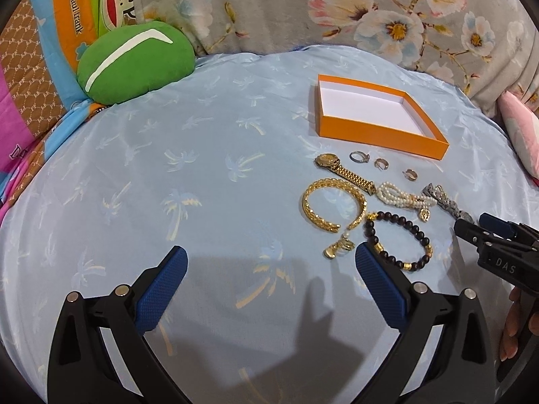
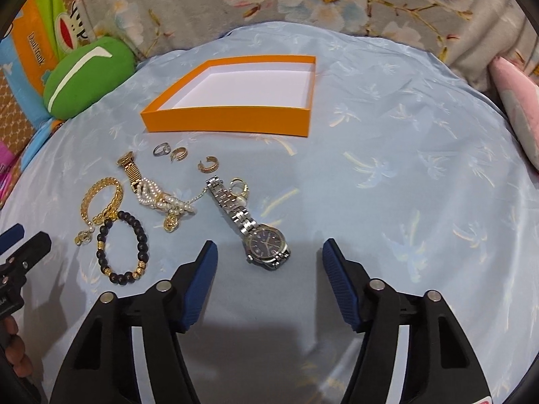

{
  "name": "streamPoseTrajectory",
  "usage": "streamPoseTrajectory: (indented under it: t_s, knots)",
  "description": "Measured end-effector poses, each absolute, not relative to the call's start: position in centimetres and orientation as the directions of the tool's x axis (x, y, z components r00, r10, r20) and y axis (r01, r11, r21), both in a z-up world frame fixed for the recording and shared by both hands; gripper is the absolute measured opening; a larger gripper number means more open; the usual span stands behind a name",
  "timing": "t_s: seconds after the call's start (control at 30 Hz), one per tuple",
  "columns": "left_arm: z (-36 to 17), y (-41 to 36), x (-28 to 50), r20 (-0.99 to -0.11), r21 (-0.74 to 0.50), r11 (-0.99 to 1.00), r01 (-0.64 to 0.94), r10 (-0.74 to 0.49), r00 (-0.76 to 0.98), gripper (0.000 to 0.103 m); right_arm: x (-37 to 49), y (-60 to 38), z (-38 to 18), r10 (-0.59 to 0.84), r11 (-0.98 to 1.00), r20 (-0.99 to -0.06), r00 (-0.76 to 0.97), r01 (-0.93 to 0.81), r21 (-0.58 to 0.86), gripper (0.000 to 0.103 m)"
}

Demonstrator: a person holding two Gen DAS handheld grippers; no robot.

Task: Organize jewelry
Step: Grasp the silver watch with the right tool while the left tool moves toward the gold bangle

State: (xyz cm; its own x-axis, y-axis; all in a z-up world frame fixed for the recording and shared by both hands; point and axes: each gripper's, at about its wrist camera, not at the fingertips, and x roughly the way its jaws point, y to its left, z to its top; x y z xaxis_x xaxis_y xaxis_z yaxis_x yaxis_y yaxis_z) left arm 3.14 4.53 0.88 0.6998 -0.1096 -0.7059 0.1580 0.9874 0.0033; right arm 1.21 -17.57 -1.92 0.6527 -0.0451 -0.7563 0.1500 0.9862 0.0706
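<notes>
your left gripper [image 1: 271,286] hangs over the pale blue palm-print sheet [image 1: 202,175] with its jaws spread wide and nothing between them; its right finger tip sits just beside the black bead bracelet [image 1: 399,240]; your right gripper [image 2: 269,276] is likewise wide apart and empty, with the silver watch [image 2: 259,232] lying on the sheet just ahead of the gap between its fingers, dial towards you and strap running away to the upper left.

the orange box [image 2: 232,119] sits open beyond the jewelry, its white inside bare; in the left wrist view the same box [image 1: 380,134] lies up and to the right of your fingers.

the pieces are gathered in a loose cluster just in front of the box; nearest it are a silver ring [image 2: 161,149] and two small gold hoop earrings [image 2: 178,154], the second one [image 2: 208,165] a little apart to the right; a gold watch [image 1: 343,168] lies slantwise, its strap end touching the pearl bracelet [image 1: 402,198]; the gold chain bangle [image 1: 331,208] lies beside the bead bracelet, a small gold charm [image 1: 338,247] at its lower end; another small ring [image 2: 240,187] rests against the silver watch's strap.

a green plush cushion [image 1: 134,62] sits at the far left edge of the sheet, well apart from the jewelry; floral fabric [image 1: 303,10] runs behind.
</notes>
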Motion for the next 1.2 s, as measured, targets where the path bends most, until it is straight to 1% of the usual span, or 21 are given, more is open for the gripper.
streamPoseTrajectory:
  t_s: [0.13, 0.17, 0.23, 0.3, 0.33, 0.4, 0.47, 0.67, 0.93, 1.03, 1.1, 1.2]
  knots:
    - [0.7, 4.1, 3.6, -0.712, -0.002, 0.983, 0.183, -0.13, 0.69, 0.098, 1.6, -17.5, -2.0, -0.052, 0.988, -0.76, 0.647, 0.146, 0.057, 0.057]
    - [0.6, 4.0, 3.8, -0.715, -0.004, 0.982, 0.186, -0.133, 0.687, 0.098, 1.6, -17.5, -2.0, -0.055, 0.988, -0.76, 0.647, 0.146, 0.053, 0.055]
    - [0.5, 3.7, 4.1, -0.722, -0.006, 0.981, 0.194, -0.139, 0.678, 0.098, 1.6, -17.4, -2.0, -0.054, 0.989, -0.76, 0.648, 0.141, 0.051, 0.049]
    - [0.4, 3.5, 4.3, -0.727, -0.009, 0.979, 0.201, -0.145, 0.671, 0.098, 1.6, -17.3, -2.0, -0.052, 0.989, -0.757, 0.651, 0.137, 0.05, 0.038]
    - [0.3, 3.5, 4.4, -0.729, -0.013, 0.979, 0.205, -0.15, 0.668, 0.098, 1.6, -17.3, -2.0, -0.051, 0.989, -0.757, 0.652, 0.136, 0.051, 0.036]
    - [0.3, 3.3, 4.6, -0.732, -0.02, 0.977, 0.212, -0.159, 0.663, 0.098, 1.5, -17.3, -2.0, -0.051, 0.989, -0.755, 0.654, 0.14, 0.054, 0.026]
    - [0.2, 3.0, 4.8, -0.737, -0.024, 0.975, 0.221, -0.166, 0.655, 0.098, 1.3, -17.4, -1.9, -0.048, 0.987, -0.754, 0.655, 0.147, 0.065, 0.025]
    - [0.4, 1.7, 6.0, -0.742, -0.015, 0.969, 0.248, -0.177, 0.646, 0.098, 0.6, -17.7, -1.9, -0.042, 0.982, -0.75, 0.661, 0.167, 0.093, 0.025]
    - [-0.8, -0.8, 9.2, -0.772, 0.011, 0.974, 0.228, -0.137, 0.62, 0.097, 0.4, -17.7, -1.9, -0.04, 0.982, -0.749, 0.661, 0.166, 0.094, 0.025]
    - [-1.3, -0.8, 9.7, -0.781, -0.001, 0.977, 0.215, -0.135, 0.61, 0.092, 0.4, -17.7, -1.9, -0.039, 0.981, -0.749, 0.661, 0.166, 0.096, 0.025]
    - [-1.6, -0.6, 10.0, -0.786, -0.018, 0.979, 0.205, -0.141, 0.602, 0.087, 0.4, -17.7, -1.9, -0.039, 0.981, -0.749, 0.662, 0.166, 0.096, 0.025]
    - [-1.6, -0.7, 10.0, -0.782, -0.004, 0.979, 0.203, -0.129, 0.61, 0.081, 0.4, -17.7, -1.9, -0.039, 0.981, -0.749, 0.662, 0.166, 0.096, 0.025]
